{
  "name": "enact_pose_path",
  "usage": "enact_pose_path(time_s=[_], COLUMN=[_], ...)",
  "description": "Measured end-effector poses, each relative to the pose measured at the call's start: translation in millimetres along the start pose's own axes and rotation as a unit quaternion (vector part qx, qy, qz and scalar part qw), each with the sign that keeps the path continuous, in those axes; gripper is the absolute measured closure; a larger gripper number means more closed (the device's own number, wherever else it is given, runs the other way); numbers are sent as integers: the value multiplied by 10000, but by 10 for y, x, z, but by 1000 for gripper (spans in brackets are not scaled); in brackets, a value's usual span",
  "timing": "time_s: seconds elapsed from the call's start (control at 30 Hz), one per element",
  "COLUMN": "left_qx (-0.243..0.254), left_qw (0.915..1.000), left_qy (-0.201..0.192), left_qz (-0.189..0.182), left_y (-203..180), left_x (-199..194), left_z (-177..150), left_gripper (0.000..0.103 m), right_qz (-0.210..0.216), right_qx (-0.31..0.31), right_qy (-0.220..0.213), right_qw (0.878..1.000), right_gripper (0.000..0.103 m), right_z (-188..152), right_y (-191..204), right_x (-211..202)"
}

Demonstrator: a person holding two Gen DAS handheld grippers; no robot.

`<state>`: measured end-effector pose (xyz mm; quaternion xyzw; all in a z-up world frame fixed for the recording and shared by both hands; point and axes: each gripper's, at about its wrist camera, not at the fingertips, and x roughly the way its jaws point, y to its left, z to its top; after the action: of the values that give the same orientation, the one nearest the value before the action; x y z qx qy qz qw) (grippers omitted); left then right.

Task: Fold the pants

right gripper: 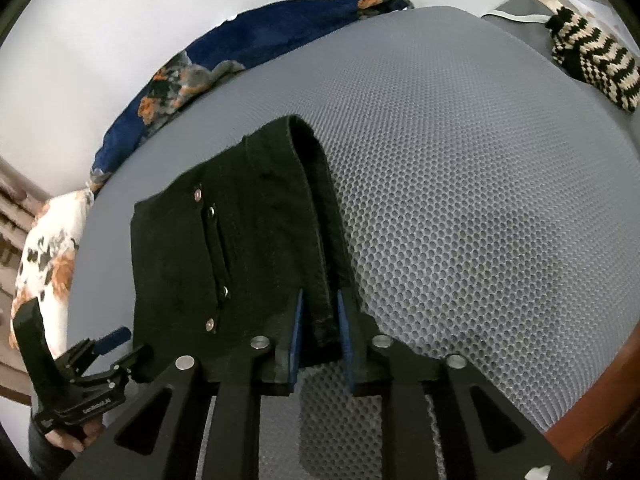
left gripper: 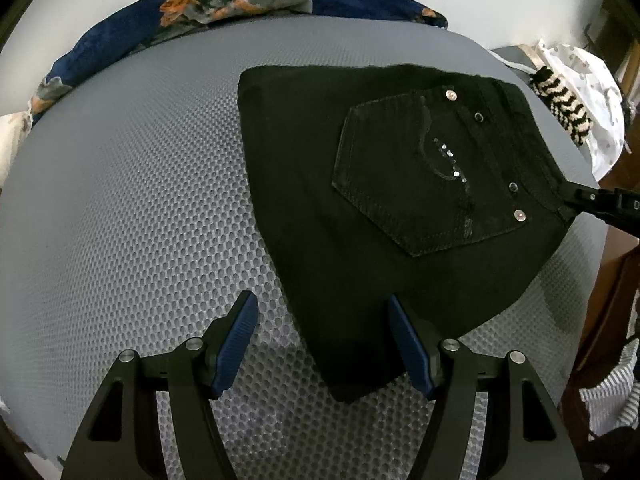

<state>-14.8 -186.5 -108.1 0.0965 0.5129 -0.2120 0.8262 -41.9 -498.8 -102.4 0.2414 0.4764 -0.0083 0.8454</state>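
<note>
- Grey honeycomb-mesh padding (left gripper: 132,208) covered the work surface, with a dark blue floral blanket (left gripper: 120,20) bunched along its far edge against a pale wall, and a black-and-cream striped knit (right gripper: 592,60) lying off at the far right corner.
- Black pants (left gripper: 360,200) lay on the padding, already folded down to a compact block, back pocket (left gripper: 420,176) with its studs facing up.
- Left gripper (left gripper: 324,340) hung over the near corner of the block with its jaws spread wide; the corner of the cloth lay between the blue pads, but neither pad pressed on it.
- Right gripper (right gripper: 320,320) stood at the waistband edge (right gripper: 316,216), its jaws drawn close about the thick band; a sliver of gap seemed to remain on each side, so I could not tell whether it truly pinched.
- In my judgement the step in hand was the last tidying of the fold, or taking hold for one more fold across.
- Next move would call for the right jaws to bite firmly on the band and the left to close on the near corner, so both lift together without the layers sliding apart.
</note>
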Motion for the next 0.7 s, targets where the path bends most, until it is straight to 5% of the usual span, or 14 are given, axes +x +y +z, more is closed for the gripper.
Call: enact_pose_path(time_s=[0.2,0.33,0.43,0.7], left_qx=[-448,-1028,-1544,-1914], left_qw=[9984,9922,9793,9631], left_qy=[-169,-70,167,395], left_qz=[-287,-700,-1296,-1852], left_y=[280,541,719,772], left_x=[-98,-42,83,326], left_z=[106,203,263,366], left_gripper=[35,35,35,35], right_qz=[194,771,1093,2030], right_qx=[95,146,277,566], right_qy=[113,357,670,1296], right_qw=[9997,9963,9914,9689], right_gripper=[48,44,42,43], right_z=[158,329,410,440], right_y=[-45,-105,-206,-419], right_x=[12,157,341,709])
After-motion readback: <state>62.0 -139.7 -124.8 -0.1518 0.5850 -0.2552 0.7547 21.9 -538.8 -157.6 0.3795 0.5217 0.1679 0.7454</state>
